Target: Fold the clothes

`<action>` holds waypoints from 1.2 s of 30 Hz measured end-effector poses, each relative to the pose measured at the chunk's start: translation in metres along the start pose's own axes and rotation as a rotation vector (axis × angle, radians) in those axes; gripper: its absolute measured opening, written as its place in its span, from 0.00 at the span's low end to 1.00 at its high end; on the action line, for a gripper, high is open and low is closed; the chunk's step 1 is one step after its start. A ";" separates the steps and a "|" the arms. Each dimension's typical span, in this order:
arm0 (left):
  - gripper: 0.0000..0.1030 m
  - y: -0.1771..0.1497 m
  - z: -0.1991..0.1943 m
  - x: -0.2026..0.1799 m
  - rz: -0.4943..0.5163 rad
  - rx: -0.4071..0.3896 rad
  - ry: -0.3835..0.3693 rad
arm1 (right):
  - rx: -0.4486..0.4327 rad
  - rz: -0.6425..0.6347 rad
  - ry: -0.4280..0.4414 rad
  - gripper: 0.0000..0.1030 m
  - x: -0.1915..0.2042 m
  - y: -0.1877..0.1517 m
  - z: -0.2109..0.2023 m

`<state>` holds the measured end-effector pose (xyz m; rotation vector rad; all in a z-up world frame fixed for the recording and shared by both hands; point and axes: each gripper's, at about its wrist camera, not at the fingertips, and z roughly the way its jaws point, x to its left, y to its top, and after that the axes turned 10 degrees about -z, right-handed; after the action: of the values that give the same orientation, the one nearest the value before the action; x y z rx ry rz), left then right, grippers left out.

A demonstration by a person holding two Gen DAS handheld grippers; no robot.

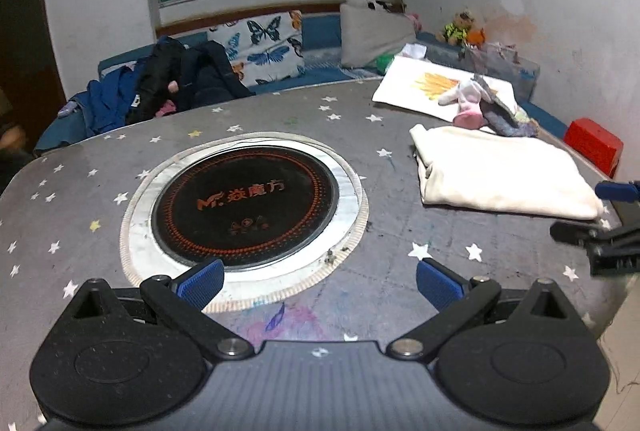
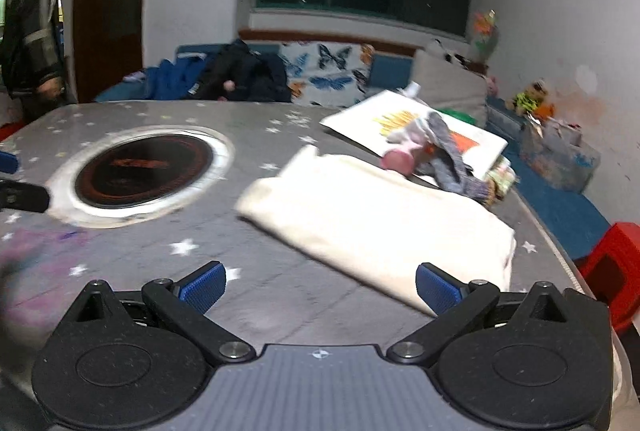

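the left gripper (image 1: 319, 285) hangs over the near edge of the grey star-printed table (image 1: 80, 199), its blue-padded fingers (image 1: 200, 281) spread wide with nothing between them, looking toward the round black cooktop (image 1: 245, 199) sunk in the table's middle. the right gripper (image 2: 320, 285) is likewise released, fingers (image 2: 438, 287) wide apart and grasping nothing; its right finger sits in front of the near edge of the folded cream garment (image 2: 376, 219), though whether it touches the cloth cannot be told. that cream garment (image 1: 500, 173) lies folded into a thick rectangle on the right part of the table, to the right of the cooktop and apart from it. just behind it rests a loose heap of small pink, white and grey clothes (image 1: 480, 105), lying partly on a white cloth with an orange print (image 1: 420, 87). in the left view the right gripper's tips show at the right edge, near the garment's near corner. beyond the table runs a blue sofa (image 1: 320, 31) carrying a pile of dark clothes (image 1: 180, 79) and a butterfly-print cushion (image 1: 264, 47). a red stool (image 2: 612, 263) stands by the table's right side, and a man in a dark jacket (image 2: 34, 15) stands at the far left by the door.
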<state>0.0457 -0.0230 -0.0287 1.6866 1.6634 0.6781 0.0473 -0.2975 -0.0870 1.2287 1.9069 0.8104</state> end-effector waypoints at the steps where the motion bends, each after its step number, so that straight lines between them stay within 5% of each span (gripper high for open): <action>1: 1.00 0.002 0.004 0.000 0.005 0.006 -0.001 | 0.011 0.007 -0.010 0.96 -0.006 0.002 0.007; 16: 0.99 0.039 0.058 -0.058 0.122 0.080 -0.079 | 0.116 0.080 -0.070 0.81 -0.056 0.017 0.059; 26: 0.82 0.070 0.080 -0.087 0.116 0.081 -0.101 | 0.158 0.089 -0.097 0.78 -0.096 0.031 0.094; 36: 0.82 0.080 0.085 -0.076 0.097 0.071 -0.075 | 0.208 0.137 -0.030 0.37 -0.115 0.040 0.144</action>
<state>0.1575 -0.1042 -0.0161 1.8304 1.5778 0.6002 0.2191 -0.3728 -0.1063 1.5024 1.9362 0.6711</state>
